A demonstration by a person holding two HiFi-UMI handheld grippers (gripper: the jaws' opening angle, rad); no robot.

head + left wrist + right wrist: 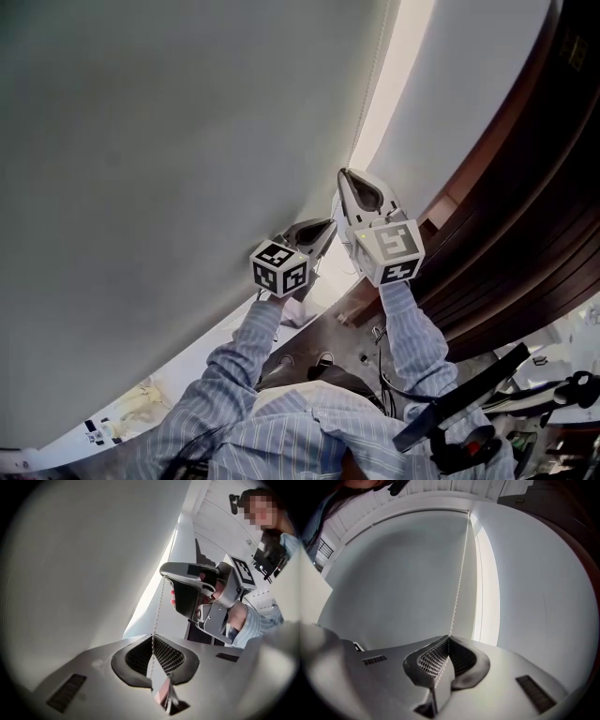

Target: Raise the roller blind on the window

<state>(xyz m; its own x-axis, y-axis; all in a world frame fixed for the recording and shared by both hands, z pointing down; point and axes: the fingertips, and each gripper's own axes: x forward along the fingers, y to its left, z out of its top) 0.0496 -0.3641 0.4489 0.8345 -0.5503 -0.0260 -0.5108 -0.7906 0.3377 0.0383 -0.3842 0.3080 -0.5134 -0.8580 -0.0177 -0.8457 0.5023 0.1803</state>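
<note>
Roller blind [169, 141], probably light, is worked by its thin, slippery bead chain [459, 578], which my left claw [153, 636] and right claw [448, 638] clench.

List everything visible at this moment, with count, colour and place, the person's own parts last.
grey fabric roller blind: one, grey, fills the left of the head view and covers most of the window.
white bead chain: one, white, hangs by the blind's right edge and runs into both grippers' jaws.
bright window strip: one, bright white, the uncovered gap right of the blind.
white wall: one, white, right of the strip.
dark brown wooden panelling: one, dark brown, far right.
left gripper: one, grey, lower on the chain, jaws closed on it.
right gripper: one, grey, higher on the chain, jaws closed on it.
striped light blue sleeves: two, below the grippers.
</note>
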